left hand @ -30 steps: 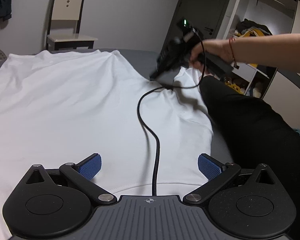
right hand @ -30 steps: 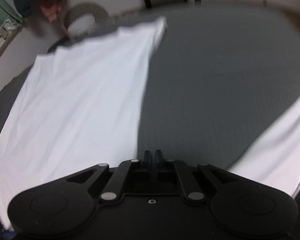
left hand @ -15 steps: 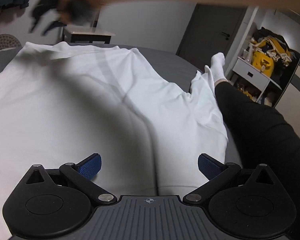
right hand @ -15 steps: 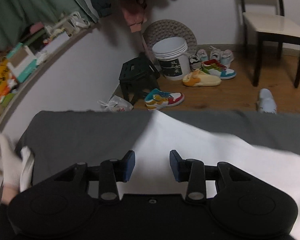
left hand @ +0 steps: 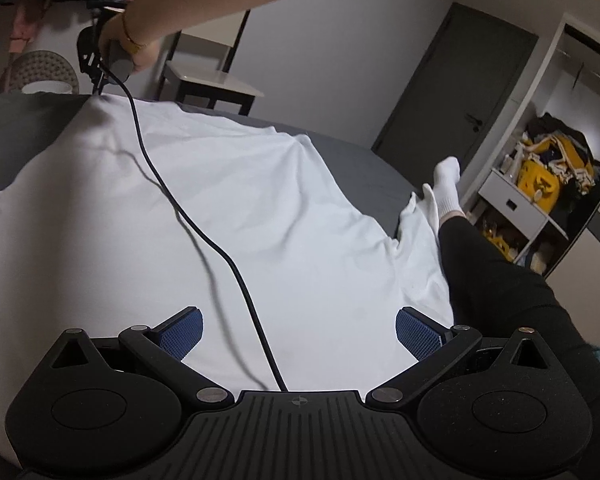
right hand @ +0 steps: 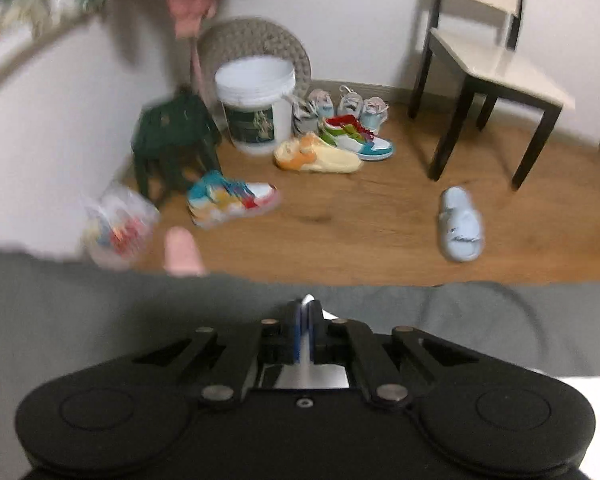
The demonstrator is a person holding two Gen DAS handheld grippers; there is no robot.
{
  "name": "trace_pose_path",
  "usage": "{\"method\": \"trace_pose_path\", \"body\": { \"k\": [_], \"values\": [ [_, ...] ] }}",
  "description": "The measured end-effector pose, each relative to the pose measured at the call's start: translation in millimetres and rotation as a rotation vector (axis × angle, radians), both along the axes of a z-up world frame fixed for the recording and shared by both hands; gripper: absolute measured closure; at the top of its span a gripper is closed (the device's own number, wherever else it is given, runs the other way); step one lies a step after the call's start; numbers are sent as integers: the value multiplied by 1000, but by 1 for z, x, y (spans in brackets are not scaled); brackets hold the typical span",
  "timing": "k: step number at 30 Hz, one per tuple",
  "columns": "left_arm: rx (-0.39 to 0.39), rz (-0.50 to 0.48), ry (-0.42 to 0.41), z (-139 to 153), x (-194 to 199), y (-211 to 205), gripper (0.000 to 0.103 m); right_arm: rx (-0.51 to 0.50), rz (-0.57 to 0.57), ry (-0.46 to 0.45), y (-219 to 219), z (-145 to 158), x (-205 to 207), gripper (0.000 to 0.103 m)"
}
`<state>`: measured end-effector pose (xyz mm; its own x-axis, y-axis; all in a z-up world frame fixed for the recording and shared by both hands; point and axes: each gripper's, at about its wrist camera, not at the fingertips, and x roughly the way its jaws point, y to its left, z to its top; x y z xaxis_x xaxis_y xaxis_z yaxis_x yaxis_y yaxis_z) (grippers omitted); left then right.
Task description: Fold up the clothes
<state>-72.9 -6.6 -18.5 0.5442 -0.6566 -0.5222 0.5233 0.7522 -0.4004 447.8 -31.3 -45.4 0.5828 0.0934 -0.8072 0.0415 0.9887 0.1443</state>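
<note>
Looking along the left gripper [left hand: 298,326], we see its blue pads spread wide over the white shirt [left hand: 228,216], which lies flat on the grey bed [left hand: 360,168] and fills the view from 6 to 11 o'clock. At 11 o'clock the right gripper [left hand: 94,66] is down at the shirt's far corner; half a second ago it was blurred and in the air there. Its black cable [left hand: 204,236], not visible then, now trails across the cloth toward 6 o'clock. Our leg [left hand: 500,288] and white sock [left hand: 446,188] rest at 3 o'clock along the shirt's edge, as before.

From the right wrist view, the right gripper [right hand: 305,326] has gone from parted to pressed together, pinching a tip of white shirt [right hand: 308,300] at the bed's [right hand: 140,320] edge. Beyond, at 12 o'clock, are the floor [right hand: 360,232], shoes [right hand: 332,148], a bucket [right hand: 256,108] and a chair [right hand: 496,64], now blurred.
</note>
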Motion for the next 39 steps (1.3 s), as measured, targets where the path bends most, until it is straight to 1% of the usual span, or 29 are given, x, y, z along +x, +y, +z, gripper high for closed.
{"method": "trace_pose_path", "body": {
  "k": [4, 5, 6, 7, 9, 10, 11, 12, 13, 14, 17, 18, 20, 21, 24, 26, 29, 30, 31, 32, 33, 34, 35, 36, 37, 39],
  "values": [
    [2, 8, -5, -1, 2, -2, 0, 67, 30, 21, -2, -13, 3, 98],
    [6, 8, -2, -3, 3, -4, 0, 73, 21, -7, -5, -11, 2, 97],
    [11, 9, 1, -5, 4, -5, 0, 80, 13, -34, -7, -10, 1, 83],
    [16, 10, 4, -7, 5, -7, 0, 106, 26, -46, -12, -6, 0, 64],
    [29, 12, 8, -11, 6, -10, 0, 172, 79, -106, -30, 11, -4, 53],
    [34, 11, 8, -11, 7, -11, 0, 176, 100, -145, -45, 25, -7, 49],
    [39, 8, 8, -12, 7, -12, 0, 158, 97, -165, -64, 38, -13, 48],
    [42, 4, 5, -12, 7, -14, 0, 140, 93, -184, -83, 51, -19, 44],
    [46, 0, 1, -11, 6, -16, 0, 115, 75, -182, -111, 61, -27, 38],
    [48, -6, -4, -10, 6, -17, 0, 91, 55, -179, -139, 71, -36, 38],
    [57, -22, -25, -8, 2, -22, 0, 13, -57, -152, -235, 82, -79, 38],
    [63, -27, -34, -8, 1, -24, 0, -21, -104, -127, -262, 81, -94, 40],
    [81, -39, -43, -8, 0, -28, 0, -73, -171, -49, -309, 67, -125, 50],
    [93, -45, -47, -9, -1, -30, 0, -97, -204, -12, -332, 60, -140, 58],
    [126, -59, -59, -14, -1, -37, 0, -85, -262, 21, -369, 34, -170, 62],
    [147, -67, -68, -18, -1, -41, 0, -42, -277, 7, -380, 18, -178, 64],
    [166, -73, -78, -24, 1, -46, 0, 44, -308, -35, -389, 3, -175, 64],
    [168, -73, -77, -26, 2, -46, 0, 95, -329, -51, -394, 0, -173, 64],
    [167, -72, -73, -27, 4, -47, 0, 149, -355, -55, -402, -4, -171, 67],
    [166, -73, -68, -29, 5, -47, 0, 203, -380, -59, -409, -7, -169, 73],
    [165, -73, -65, -31, 7, -48, 0, 271, -390, -55, -416, -12, -167, 101],
    [165, -74, -61, -33, 9, -49, 0, 337, -399, -51, -423, -17, -164, 99],
    [165, -74, -59, -35, 10, -50, 0, 314, -395, -74, -421, -18, -161, 99],
    [165, -73, -58, -36, 11, -51, 0, 253, -368, -122, -417, -12, -161, 100],
    [166, -72, -57, -38, 13, -52, 0, 197, -325, -193, -412, -5, -163, 100],
    [172, -76, -66, -40, 12, -54, 0, 150, -275, -276, -407, -4, -170, 100]
  ]
}}
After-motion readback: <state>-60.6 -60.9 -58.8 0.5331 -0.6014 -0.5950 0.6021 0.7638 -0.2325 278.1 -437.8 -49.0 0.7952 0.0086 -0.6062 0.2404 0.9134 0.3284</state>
